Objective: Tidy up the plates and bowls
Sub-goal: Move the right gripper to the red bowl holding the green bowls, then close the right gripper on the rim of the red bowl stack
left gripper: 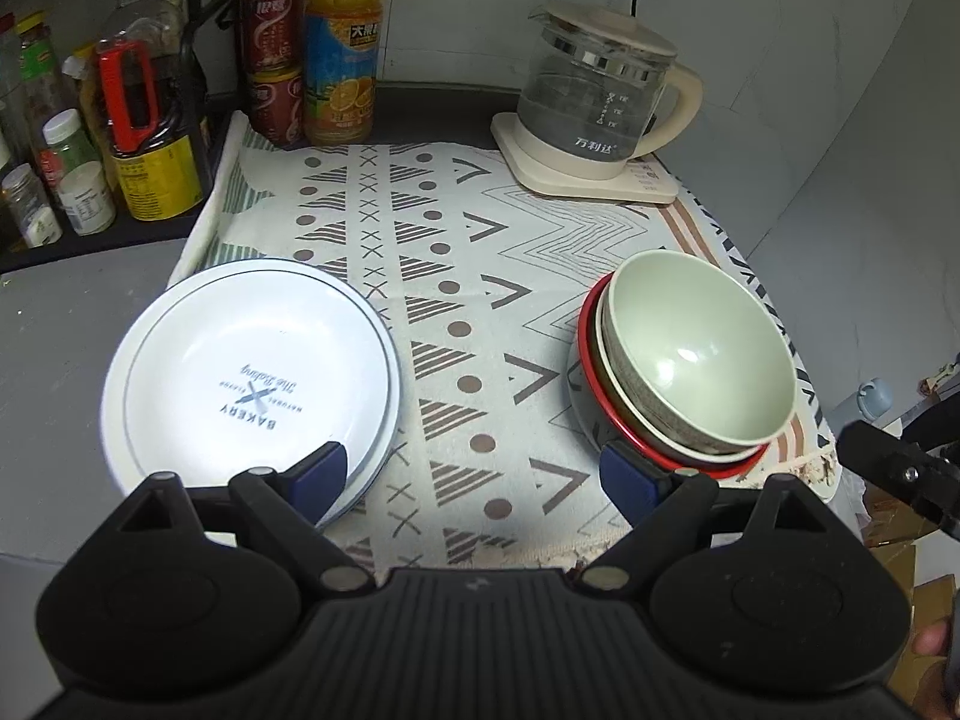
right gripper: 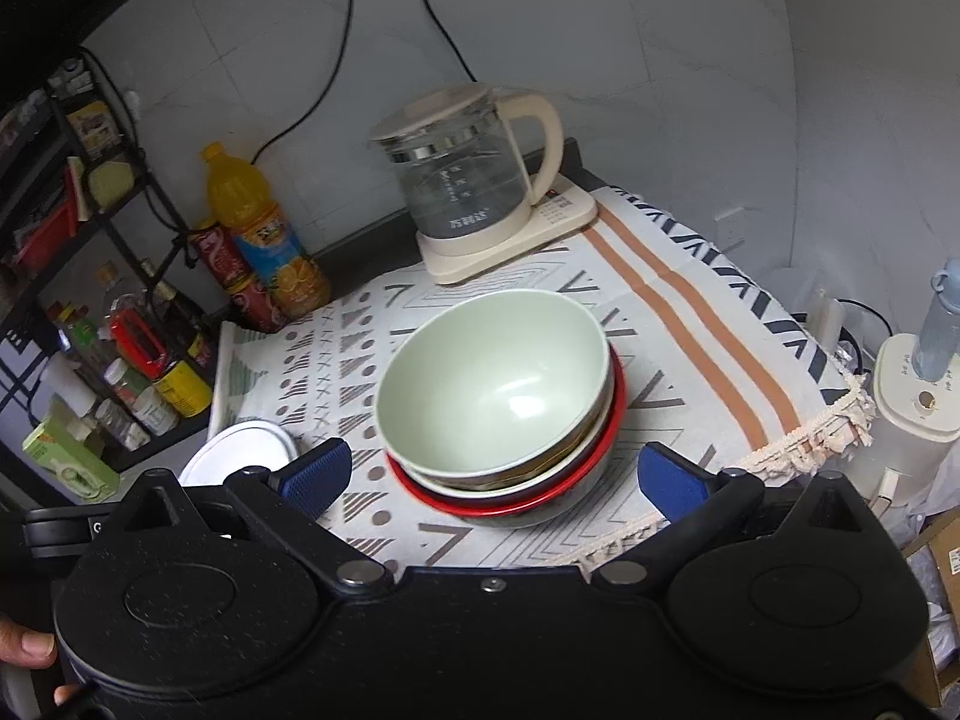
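Both claws, left claw (left gripper: 477,477) and right claw (right gripper: 492,477), were held released and empty. The green bowl (right gripper: 492,384) was seen tilted atop the bowl stack (right gripper: 510,480) at twelve o'clock. It could be tipped off if nudged.

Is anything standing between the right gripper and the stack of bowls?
Nothing visible does. The right gripper is open with the bowl stack directly ahead, only bare patterned cloth between them. The kettle stands behind the stack.

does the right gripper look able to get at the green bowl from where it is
Probably yes. The right gripper is open and faces the green bowl, which sits on top of the stack of bowls with nothing over its rim. The kettle stands well behind it.
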{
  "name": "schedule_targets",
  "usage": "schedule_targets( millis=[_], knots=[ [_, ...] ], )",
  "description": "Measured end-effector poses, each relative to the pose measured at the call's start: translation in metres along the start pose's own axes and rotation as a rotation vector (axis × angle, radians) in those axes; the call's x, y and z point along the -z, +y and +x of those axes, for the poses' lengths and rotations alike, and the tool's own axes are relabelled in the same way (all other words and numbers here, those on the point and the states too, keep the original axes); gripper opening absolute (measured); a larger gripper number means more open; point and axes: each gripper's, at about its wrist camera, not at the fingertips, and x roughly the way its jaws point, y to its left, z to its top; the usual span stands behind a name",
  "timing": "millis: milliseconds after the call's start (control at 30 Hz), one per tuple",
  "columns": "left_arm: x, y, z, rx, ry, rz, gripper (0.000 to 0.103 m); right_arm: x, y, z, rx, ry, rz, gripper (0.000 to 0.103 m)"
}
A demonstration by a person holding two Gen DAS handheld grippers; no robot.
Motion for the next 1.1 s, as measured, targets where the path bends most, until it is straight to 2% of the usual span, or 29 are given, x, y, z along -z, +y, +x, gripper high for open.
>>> schedule_targets(
  millis=[333,733,833,900,1100],
  knots=[
    [-0.027,-0.020,0.030,0.070,0.048,-0.004,0.090,-0.012,-0.020,0.025,0.046,0.032,0.053,0.101],
    [-0.050,-0.038,0.080,0.117,0.123,0.008,0.084,-0.022,-0.042,0.071,0.080,0.124,0.095,0.085],
    [-0.056,-0.042,0.094,0.115,0.145,0.016,0.078,-0.023,-0.048,0.083,0.073,0.155,0.123,0.084],
    [-0.059,-0.044,0.104,0.121,0.172,0.020,0.069,-0.024,-0.052,0.091,0.070,0.177,0.145,0.081],
    [-0.063,-0.046,0.131,0.141,0.242,-0.007,0.052,-0.023,-0.059,0.114,0.061,0.239,0.170,0.062]
  ],
)
